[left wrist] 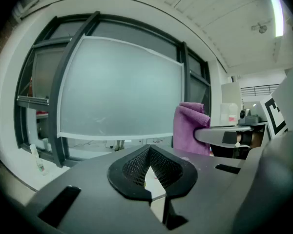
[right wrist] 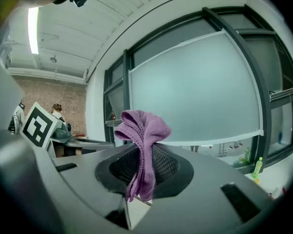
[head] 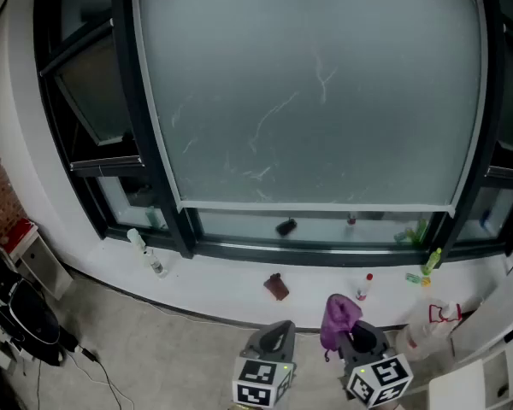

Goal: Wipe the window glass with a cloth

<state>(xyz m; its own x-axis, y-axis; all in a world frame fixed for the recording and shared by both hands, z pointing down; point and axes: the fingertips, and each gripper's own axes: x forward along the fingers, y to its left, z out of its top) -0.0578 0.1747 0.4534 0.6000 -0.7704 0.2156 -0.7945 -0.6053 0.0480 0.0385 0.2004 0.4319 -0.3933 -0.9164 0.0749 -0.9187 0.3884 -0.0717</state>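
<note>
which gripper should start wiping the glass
Right. The right gripper is shut on the purple cloth and faces the window glass. The left gripper is shut with nothing between its jaws.

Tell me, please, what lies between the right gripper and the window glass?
In the head view: the white sill, bearing a small brown object and a red-capped bottle, then the dark window frame.

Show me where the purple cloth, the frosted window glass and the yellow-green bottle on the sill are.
purple cloth (right wrist: 142, 126): right gripper view, on its bunched top fold.
window glass (head: 308, 101): head view, middle of the frosted pane.
yellow-green bottle (head: 432, 263): head view, on its body.
</note>
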